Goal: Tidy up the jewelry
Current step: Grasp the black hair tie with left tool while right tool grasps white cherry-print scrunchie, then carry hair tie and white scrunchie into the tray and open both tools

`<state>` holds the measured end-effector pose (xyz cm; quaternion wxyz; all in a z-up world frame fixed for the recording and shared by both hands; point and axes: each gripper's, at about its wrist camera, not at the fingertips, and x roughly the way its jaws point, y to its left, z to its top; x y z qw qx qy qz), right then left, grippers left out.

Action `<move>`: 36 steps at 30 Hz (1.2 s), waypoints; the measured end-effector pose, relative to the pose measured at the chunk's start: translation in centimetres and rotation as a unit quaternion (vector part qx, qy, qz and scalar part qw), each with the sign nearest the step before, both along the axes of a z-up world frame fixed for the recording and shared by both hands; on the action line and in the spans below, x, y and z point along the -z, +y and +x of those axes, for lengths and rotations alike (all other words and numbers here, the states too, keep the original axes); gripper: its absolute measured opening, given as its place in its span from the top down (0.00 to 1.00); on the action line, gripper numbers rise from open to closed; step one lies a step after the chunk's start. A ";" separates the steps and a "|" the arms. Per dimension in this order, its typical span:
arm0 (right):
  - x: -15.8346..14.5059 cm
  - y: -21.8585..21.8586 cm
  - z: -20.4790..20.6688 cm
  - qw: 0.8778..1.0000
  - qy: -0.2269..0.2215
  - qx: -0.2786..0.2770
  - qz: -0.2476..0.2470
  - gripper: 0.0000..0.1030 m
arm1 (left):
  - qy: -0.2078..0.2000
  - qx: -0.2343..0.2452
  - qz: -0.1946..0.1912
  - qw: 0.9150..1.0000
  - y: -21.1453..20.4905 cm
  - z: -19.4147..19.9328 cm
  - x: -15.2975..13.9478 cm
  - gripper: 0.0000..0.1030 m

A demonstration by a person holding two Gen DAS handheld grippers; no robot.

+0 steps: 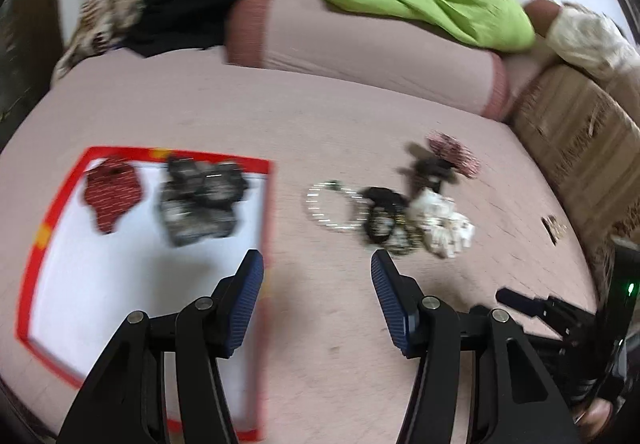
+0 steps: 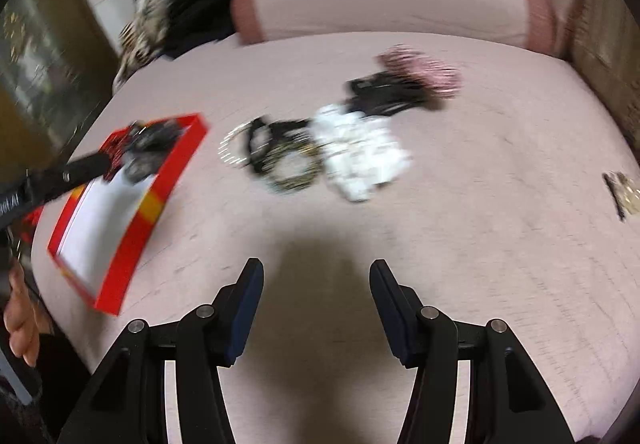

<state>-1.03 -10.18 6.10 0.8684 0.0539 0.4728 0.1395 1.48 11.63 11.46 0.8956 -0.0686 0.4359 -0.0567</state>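
Red cardboard walls, white floor: the box (image 1: 52, 232) sits open on the pink bed (image 1: 240, 116) near its left edge, and two things lie in it. Up in the far left corner of the box there's a dark red beaded piece (image 1: 110, 196), and just beside it, along the far wall, a black-and-silver bundle (image 1: 200, 200). The rest of the white floor is bare.

Out on the bed, right of the box and apart from it, the loose jewelry pile: a silver bangle (image 1: 324, 208) nearest the box, black beaded rings (image 1: 382, 222) touching it, a white cluster (image 1: 442, 224) on the right, a black piece (image 1: 430, 166) and a pink beaded one (image 1: 454, 152) toward the pillow (image 1: 360, 44). Everything's blurred, so finer detail is lost. One small dark-and-gold item (image 1: 554, 228) lies alone near the right edge.

Left gripper (image 1: 317, 262) hangs over the box's right wall, jaws about half apart, nothing between them. Right gripper (image 2: 316, 270) is above bare bed short of the pile, jaws parted the same, also empty.
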 end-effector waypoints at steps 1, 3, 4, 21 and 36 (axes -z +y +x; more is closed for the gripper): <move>-0.1 -0.9 0.3 1.000 -0.005 0.006 0.001 0.42 | 0.003 0.007 0.002 1.000 -0.8 0.4 0.3 0.47; -0.4 -2.3 1.2 1.000 -0.013 0.012 0.007 0.42 | 0.016 0.022 -0.003 1.000 -2.4 1.9 1.3 0.47; -0.6 -3.0 1.8 1.000 -0.016 0.015 0.015 0.42 | 0.023 0.024 -0.007 0.999 -2.9 2.5 1.7 0.47; 3.5 -1.3 9.8 0.997 0.025 0.024 0.062 0.81 | 0.081 0.037 -0.023 0.996 -6.6 9.7 7.6 0.94; -1.4 -2.1 3.6 0.998 -0.026 0.040 0.042 0.90 | 0.014 0.034 -0.030 0.999 -5.4 1.9 -0.1 0.94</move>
